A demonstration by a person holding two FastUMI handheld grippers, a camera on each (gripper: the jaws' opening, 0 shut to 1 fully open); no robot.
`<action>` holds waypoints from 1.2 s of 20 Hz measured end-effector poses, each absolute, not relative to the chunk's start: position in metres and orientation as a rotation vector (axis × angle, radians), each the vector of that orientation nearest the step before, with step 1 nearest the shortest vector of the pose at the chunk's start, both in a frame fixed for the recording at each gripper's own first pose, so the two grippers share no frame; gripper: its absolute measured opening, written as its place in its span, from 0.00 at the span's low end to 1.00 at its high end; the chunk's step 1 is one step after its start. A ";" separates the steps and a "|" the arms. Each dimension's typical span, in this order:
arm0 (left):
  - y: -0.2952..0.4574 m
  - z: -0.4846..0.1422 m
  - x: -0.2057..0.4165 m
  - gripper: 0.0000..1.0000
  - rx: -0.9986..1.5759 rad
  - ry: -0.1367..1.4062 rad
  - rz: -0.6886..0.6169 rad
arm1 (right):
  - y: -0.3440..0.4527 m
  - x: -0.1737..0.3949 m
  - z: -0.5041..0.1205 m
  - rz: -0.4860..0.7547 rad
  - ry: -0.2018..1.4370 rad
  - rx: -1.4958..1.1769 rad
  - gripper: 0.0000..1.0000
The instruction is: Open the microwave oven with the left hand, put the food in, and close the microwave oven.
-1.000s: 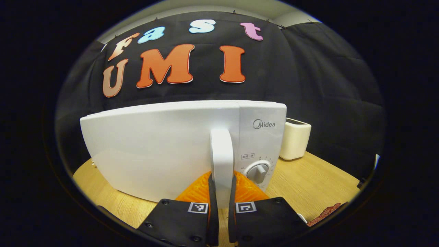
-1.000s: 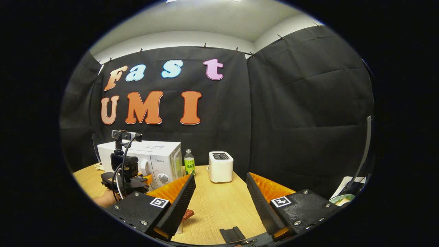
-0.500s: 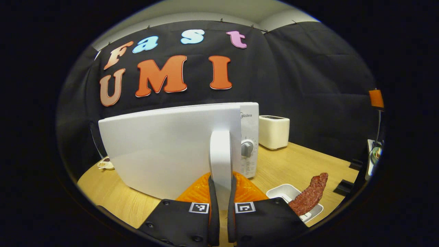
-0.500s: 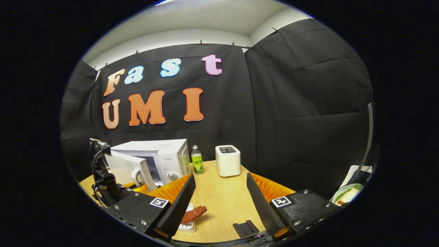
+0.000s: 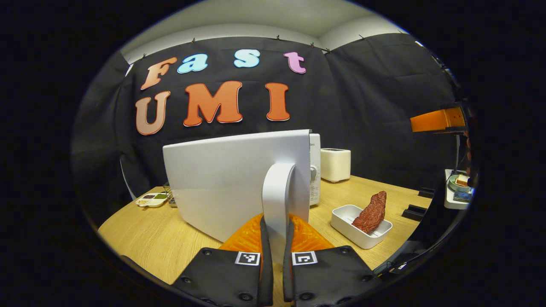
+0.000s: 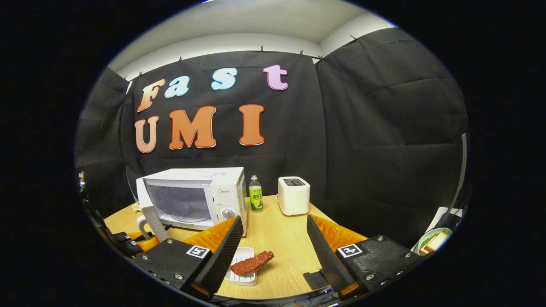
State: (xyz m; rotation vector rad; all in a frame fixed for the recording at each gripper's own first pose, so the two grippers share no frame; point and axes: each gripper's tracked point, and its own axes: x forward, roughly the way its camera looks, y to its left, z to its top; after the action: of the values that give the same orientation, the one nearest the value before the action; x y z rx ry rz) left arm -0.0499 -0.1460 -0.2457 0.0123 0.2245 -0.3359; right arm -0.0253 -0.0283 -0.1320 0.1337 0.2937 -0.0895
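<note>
Left gripper view hugs the microwave (image 5: pixel 239 179) door; right gripper view faces it from farther back.

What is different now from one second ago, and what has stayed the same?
The microwave door has swung from shut to wide open, pulled by the left gripper, which stays clamped on the door handle. In the right gripper view the cavity is now exposed. The right gripper stays open and empty. The meat still lies on its white tray; the toaster and bottle have not moved.
</note>
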 end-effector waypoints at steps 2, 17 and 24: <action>-0.124 -0.244 -0.063 0.13 0.016 0.216 -0.313 | -0.021 -0.027 -0.135 -0.079 0.304 0.135 0.93; 0.053 -0.248 -0.102 0.12 -0.029 0.239 -0.116 | 0.020 -0.022 -0.170 -0.014 0.421 0.053 0.93; 0.092 -0.250 -0.106 0.29 -0.021 0.225 -0.141 | 0.024 -0.018 -0.178 -0.034 0.445 0.016 0.93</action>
State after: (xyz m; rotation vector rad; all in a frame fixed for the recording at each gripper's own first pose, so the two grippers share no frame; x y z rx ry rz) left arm -0.1064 0.0920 -0.2498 -0.0207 0.2250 -0.1414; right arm -0.0176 0.0244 -0.1782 0.0158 0.4455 -0.0342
